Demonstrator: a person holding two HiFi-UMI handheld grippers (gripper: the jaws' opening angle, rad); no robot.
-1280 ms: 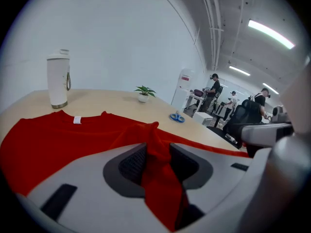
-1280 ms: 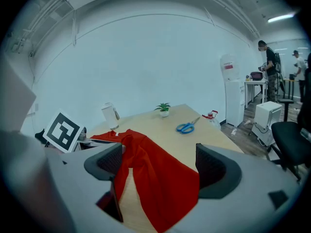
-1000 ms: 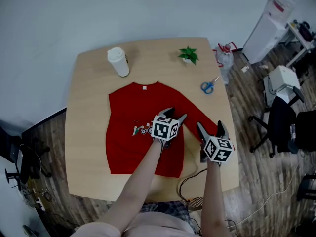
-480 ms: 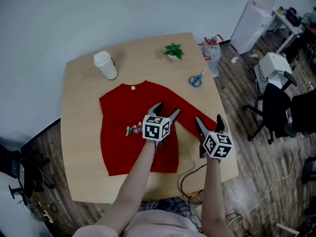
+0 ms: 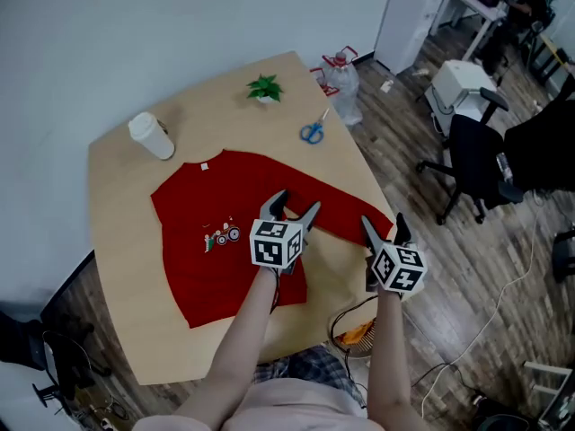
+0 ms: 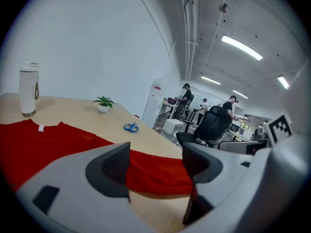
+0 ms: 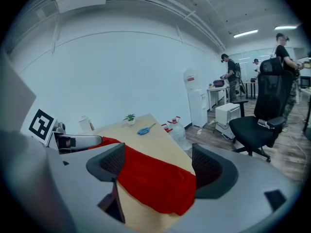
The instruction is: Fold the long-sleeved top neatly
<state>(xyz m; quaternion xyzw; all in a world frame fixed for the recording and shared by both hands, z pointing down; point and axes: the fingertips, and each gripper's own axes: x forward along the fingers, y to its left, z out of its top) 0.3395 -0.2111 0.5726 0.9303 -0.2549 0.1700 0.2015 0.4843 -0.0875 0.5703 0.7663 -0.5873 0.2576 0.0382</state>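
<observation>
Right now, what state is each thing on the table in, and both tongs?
Red long-sleeved top: spread flat, one sleeve stretched out.
White lidded cup: upright.
Small green potted plant: upright.
Blue-handled scissors: lying flat.
Left tongs: open, just been opening, gripping nothing.
Right tongs: open, just been closing, sleeve end between, untouched.

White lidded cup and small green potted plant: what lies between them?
Only bare wooden tabletop separates the white cup from the green plant, as the head view shows.

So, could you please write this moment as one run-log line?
top: flat on table, one sleeve out | left gripper: open, empty, just opened wider | right gripper: open, empty, just narrowed
</observation>
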